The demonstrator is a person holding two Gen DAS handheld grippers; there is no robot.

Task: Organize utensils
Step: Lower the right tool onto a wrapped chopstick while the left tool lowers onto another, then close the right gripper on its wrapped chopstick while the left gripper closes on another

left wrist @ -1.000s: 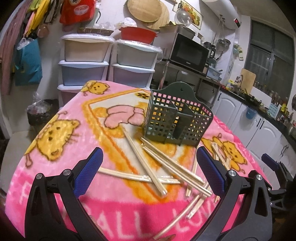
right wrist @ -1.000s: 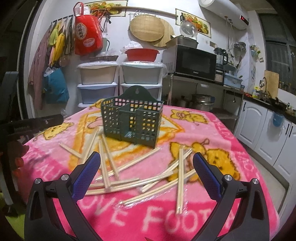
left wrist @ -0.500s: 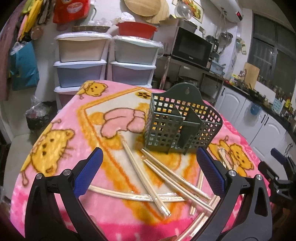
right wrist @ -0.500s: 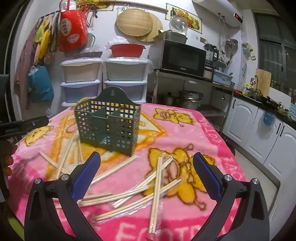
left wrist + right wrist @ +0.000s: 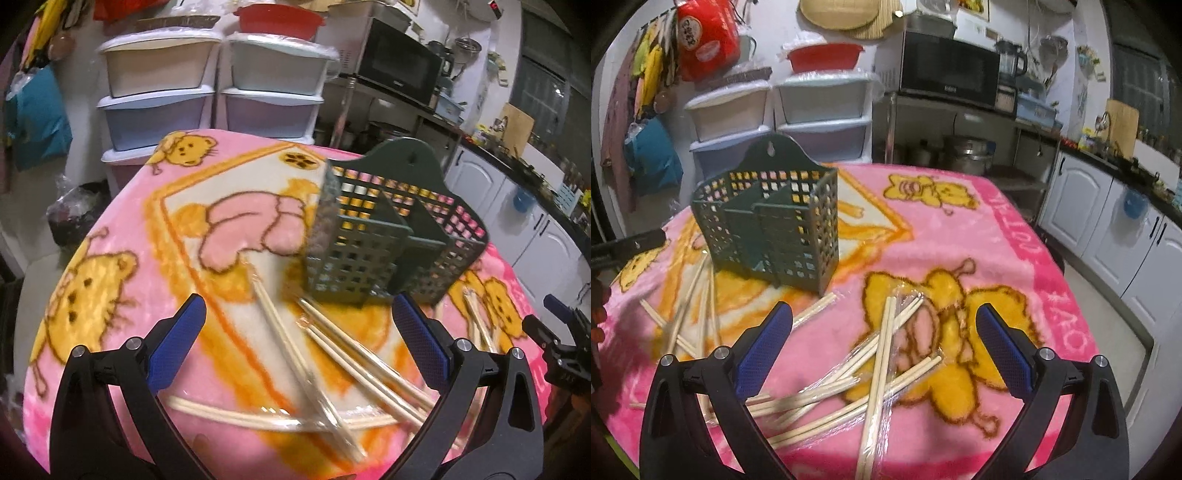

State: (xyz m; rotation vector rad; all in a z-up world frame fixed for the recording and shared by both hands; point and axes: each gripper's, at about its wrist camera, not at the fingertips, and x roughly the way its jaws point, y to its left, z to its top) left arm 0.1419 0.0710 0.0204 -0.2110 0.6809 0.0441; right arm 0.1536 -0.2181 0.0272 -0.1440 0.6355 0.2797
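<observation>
A dark green perforated utensil holder [image 5: 384, 236] [image 5: 772, 221] stands upright on the pink blanket-covered table [image 5: 122, 236]. Several plastic-wrapped wooden chopsticks [image 5: 295, 354] lie scattered in front of it. More chopsticks [image 5: 882, 354] show in the right wrist view. My left gripper [image 5: 299, 343] is open and empty, low over the chopsticks in front of the holder. My right gripper [image 5: 886, 343] is open and empty above the chopstick pile on the holder's right. The right gripper also shows at the edge of the left wrist view [image 5: 561, 339].
Stacked plastic drawers [image 5: 207, 88] stand behind the table. A microwave [image 5: 945, 70] sits on a metal shelf. White kitchen cabinets [image 5: 1108, 221] run along the right. The table's far edge drops off behind the holder.
Both grippers have moved forward and lower toward the table. The left one has closed in on the holder and chopsticks; the right one has shifted right over the chopstick pile.
</observation>
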